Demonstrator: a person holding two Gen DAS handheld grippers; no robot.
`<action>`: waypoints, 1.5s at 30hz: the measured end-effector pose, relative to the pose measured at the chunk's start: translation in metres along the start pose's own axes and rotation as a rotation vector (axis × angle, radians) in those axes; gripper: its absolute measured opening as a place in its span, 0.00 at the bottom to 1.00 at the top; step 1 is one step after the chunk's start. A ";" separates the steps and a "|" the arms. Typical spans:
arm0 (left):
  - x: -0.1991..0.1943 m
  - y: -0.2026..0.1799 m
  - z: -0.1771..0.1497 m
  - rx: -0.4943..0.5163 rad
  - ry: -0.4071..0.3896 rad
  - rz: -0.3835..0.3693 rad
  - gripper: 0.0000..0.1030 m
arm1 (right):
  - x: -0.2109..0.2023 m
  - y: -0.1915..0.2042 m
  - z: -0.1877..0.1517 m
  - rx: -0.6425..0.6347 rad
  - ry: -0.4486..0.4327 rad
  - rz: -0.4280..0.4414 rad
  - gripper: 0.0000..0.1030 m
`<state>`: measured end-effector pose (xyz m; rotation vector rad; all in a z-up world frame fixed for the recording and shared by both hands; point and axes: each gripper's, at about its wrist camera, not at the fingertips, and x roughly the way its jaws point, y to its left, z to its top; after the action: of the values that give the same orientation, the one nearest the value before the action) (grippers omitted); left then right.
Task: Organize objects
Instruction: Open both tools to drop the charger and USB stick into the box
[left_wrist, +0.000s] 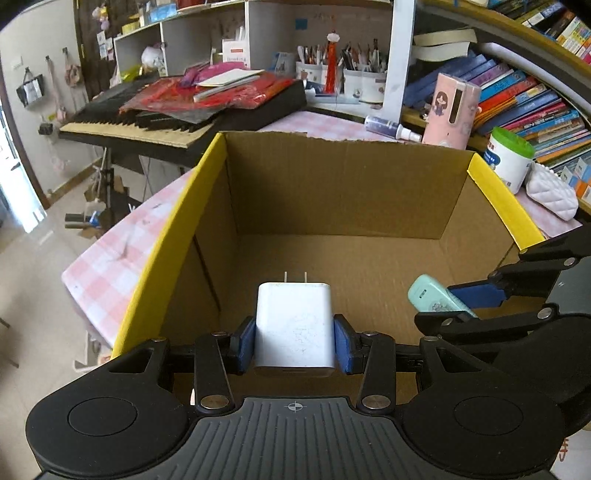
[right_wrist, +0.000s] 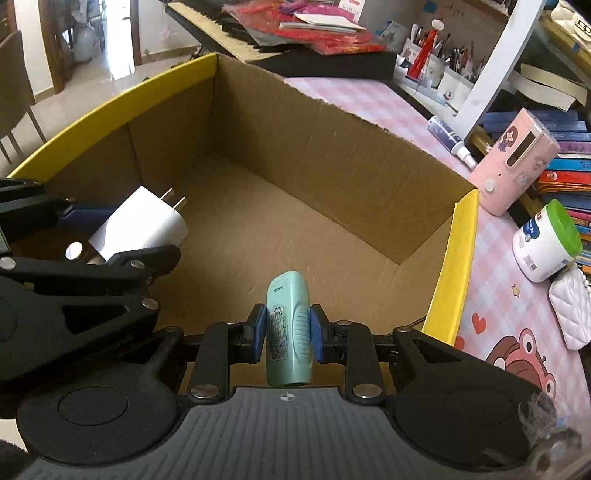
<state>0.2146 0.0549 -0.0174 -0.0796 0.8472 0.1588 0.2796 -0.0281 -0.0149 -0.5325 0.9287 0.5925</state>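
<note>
Left gripper (left_wrist: 294, 338) of mine is closed on the white charger (left_wrist: 294, 325), its blue pads (left_wrist: 246, 343) pressing the two flat sides, and the metal prongs point forward, away from me. My right gripper (right_wrist: 288, 338) is closed too, on a small mint-green device (right_wrist: 289, 328) with a ribbed side and a printed label; I cannot say exactly what it is. Both objects hang over the open cardboard box (left_wrist: 343, 192) with the yellow top edges, which stands on the pink checked tablecloth (left_wrist: 122, 254). From the right wrist view I see the charger near the left wall of the box, and from the left wrist view the green device is near the right wall, so the two grippers are side by side and close to each other. The floor of the box that I can see has nothing on it. I judge that I am at the placing step: both things are carried and not yet released. The next move, I think, asks to lower each one close to the bottom before opening the fingers, so they do not drop and tumble. I should also keep the two grippers apart, because their black frames are very near.
</note>
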 end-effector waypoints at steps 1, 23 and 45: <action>0.000 0.000 0.000 0.001 0.003 -0.001 0.40 | 0.000 0.000 0.000 0.000 0.005 0.001 0.23; -0.066 0.018 -0.008 -0.085 -0.204 -0.051 0.79 | -0.063 -0.008 -0.025 0.233 -0.228 -0.124 0.41; -0.132 0.047 -0.086 0.009 -0.260 0.051 0.88 | -0.143 0.092 -0.110 0.411 -0.379 -0.444 0.86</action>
<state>0.0565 0.0758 0.0244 -0.0281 0.5903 0.2090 0.0873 -0.0675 0.0371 -0.2286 0.5237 0.0839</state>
